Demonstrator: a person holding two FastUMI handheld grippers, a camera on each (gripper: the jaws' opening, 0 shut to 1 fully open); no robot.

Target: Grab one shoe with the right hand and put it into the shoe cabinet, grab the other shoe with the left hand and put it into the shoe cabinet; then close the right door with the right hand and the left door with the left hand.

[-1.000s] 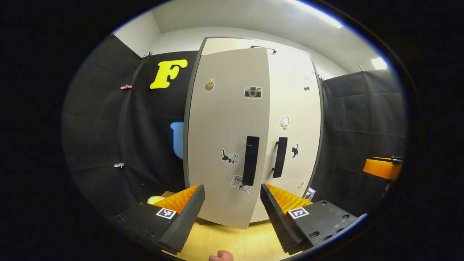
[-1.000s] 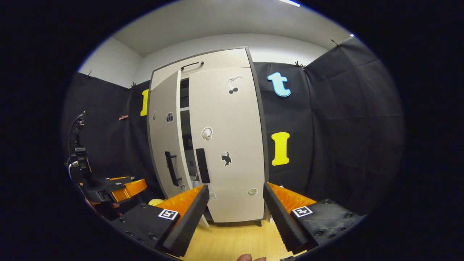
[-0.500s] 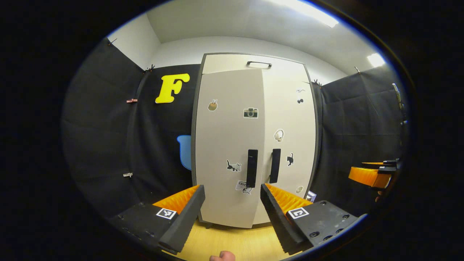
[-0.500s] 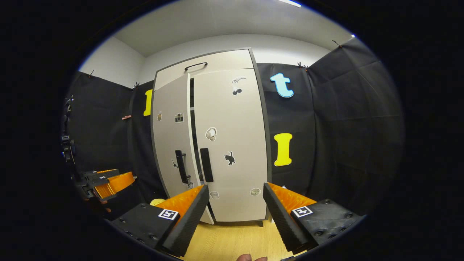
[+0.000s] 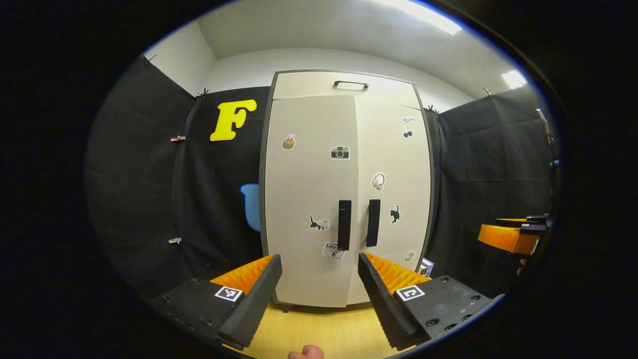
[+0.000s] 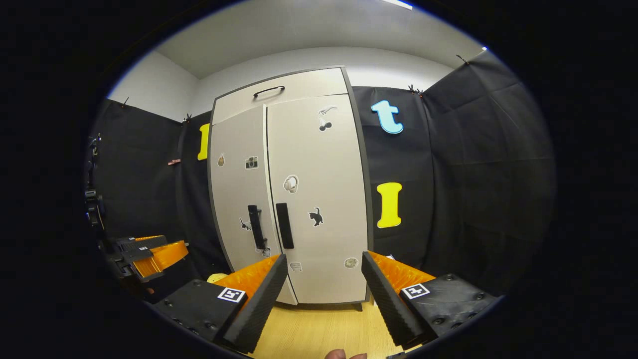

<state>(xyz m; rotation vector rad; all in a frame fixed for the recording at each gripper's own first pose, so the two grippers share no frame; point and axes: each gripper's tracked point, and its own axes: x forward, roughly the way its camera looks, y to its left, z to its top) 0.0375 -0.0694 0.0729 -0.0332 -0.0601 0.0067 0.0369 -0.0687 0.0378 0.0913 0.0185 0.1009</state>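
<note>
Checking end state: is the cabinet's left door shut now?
Shut, it appears. The left door sits flush beside the right door, with no dark gap between them.

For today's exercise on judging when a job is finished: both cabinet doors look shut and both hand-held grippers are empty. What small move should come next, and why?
Probably just draw both back and stop. The left door and right door of the shoe cabinet lie flush, handles side by side, no gap showing. The left hand-held gripper and right hand-held gripper are open, empty and off the doors. No shoes are visible outside.
</note>
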